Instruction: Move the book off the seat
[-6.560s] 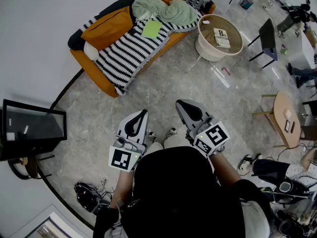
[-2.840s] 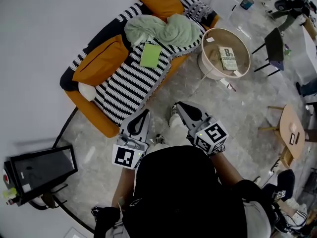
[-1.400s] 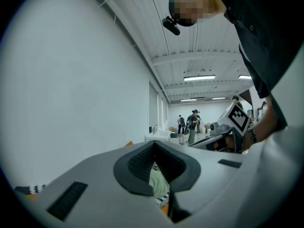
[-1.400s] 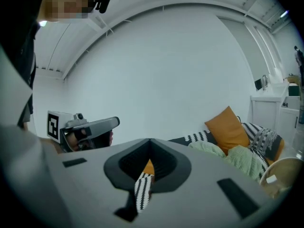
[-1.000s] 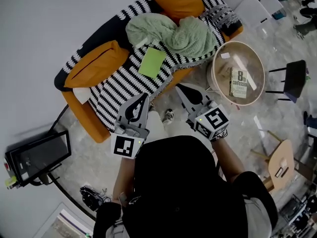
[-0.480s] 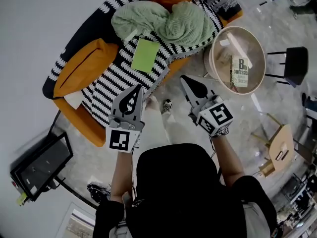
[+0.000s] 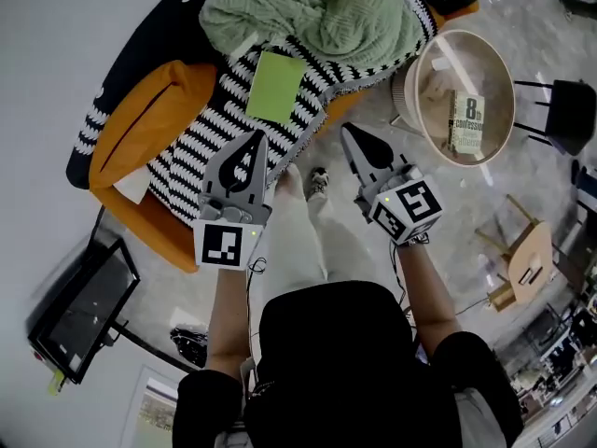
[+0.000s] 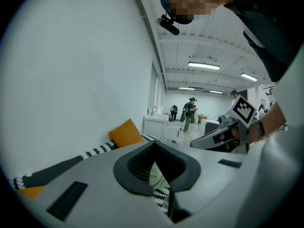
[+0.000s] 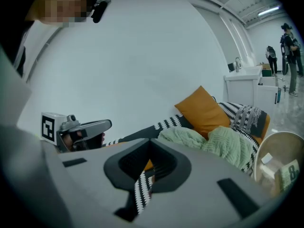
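Lime-green flat book (image 7: pixel 275 87) lies on black-and-white striped sofa seat (image 7: pixel 229 110)
Its long axis runs from the seat's front edge to the backrest; left claw (image 7: pixel 254 139) and right claw (image 7: pixel 349 131) both closed, empty.

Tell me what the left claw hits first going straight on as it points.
Probably the striped sofa cover at the seat's front, just ahead of the left claw. The green book lies further along that line; depth is unclear from above.

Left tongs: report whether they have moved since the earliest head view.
Yes. The left tongs have come toward the sofa: at first they hung over floor short of it; now their tip overlaps its striped seat, near the green book.
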`<state>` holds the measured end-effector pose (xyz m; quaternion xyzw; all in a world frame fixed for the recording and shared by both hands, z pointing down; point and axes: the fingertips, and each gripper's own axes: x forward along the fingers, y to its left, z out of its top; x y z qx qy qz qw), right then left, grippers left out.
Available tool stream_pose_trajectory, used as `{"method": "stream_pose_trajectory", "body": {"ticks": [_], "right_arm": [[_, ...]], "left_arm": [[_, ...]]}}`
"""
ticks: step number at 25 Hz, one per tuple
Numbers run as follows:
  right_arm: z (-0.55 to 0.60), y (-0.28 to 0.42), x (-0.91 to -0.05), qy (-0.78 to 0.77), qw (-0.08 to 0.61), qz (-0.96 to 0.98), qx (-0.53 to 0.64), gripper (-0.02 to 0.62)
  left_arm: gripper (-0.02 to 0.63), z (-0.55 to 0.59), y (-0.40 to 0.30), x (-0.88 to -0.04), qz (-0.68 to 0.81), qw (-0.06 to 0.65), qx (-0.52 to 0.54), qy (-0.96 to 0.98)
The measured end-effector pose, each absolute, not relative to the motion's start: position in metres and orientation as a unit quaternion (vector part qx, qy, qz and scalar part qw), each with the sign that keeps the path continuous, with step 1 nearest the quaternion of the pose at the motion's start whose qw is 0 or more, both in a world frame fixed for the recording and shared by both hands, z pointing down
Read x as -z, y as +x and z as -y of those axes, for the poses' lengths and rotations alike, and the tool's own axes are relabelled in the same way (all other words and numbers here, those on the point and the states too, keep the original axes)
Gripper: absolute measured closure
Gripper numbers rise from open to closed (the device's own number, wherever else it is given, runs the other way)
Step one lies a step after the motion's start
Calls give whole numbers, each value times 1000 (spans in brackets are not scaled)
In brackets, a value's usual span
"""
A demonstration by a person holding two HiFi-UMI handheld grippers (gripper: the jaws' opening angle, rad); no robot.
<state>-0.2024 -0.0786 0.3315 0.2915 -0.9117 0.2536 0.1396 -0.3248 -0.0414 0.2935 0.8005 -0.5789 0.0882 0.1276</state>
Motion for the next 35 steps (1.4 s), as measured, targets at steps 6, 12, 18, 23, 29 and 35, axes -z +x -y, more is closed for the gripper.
{"method": "stream_pose_trajectory", "body": {"ticks": [6, 12, 18, 23, 29, 35], "right_arm": [[97, -226, -381, 285, 166, 907, -261, 580], [101, -241, -456, 295, 192, 883, -312, 581], [113, -253, -522, 307, 205, 865, -339, 581], [119, -260, -569, 316, 220, 852, -354, 581], [118, -261, -633, 315, 253, 839, -364, 581], [111, -262, -688, 309, 278, 828, -377, 581]], "left_arm": [[598, 62, -339, -347, 557, 137, -122, 810], [598, 72, -356, -410, 548, 171, -138, 807], [598, 88, -371, -479, 541, 187, -160, 804], [598, 94, -386, -533, 537, 216, -174, 797], [598, 96, -395, -603, 519, 233, -208, 796], [598, 95, -407, -670, 509, 259, -244, 784]]}}
